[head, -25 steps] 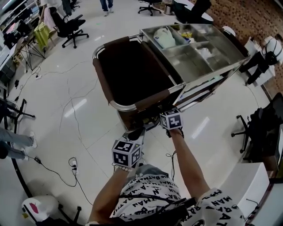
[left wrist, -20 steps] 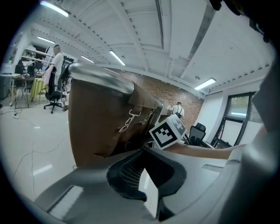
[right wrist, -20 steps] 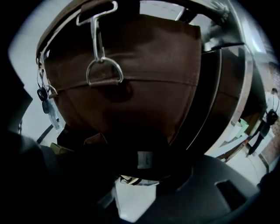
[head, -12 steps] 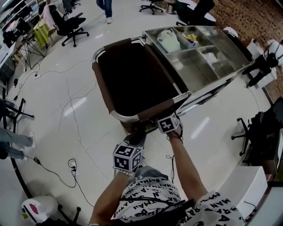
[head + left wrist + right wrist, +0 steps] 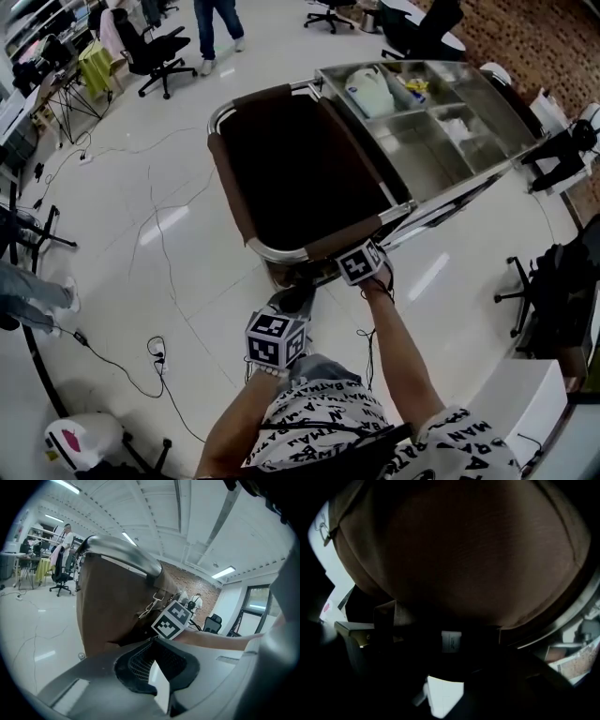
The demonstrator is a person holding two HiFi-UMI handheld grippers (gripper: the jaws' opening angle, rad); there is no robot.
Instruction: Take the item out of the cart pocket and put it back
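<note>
Brown bag [image 5: 309, 178] & steel rail [image 5: 281, 253] block fwd; floor [image 5: 141, 234] open to L.

Glossy white floor [image 5: 122, 253], cart [image 5: 231, 113], loose black cables [image 5: 155, 352], office chair [image 5: 157, 54]

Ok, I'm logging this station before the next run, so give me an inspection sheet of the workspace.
Surface: glossy pale floor.
Job's things: cart with brown bag and steel tray; pocket and item not made out.
Clutter: white container and small items in the tray.
Grippers: left gripper at the cart's near end, jaw state unclear; right gripper under the bag, view too dark to read.
Cables: cable loose on the floor.
Surroundings: office chairs, a person's legs, brick wall.
</note>
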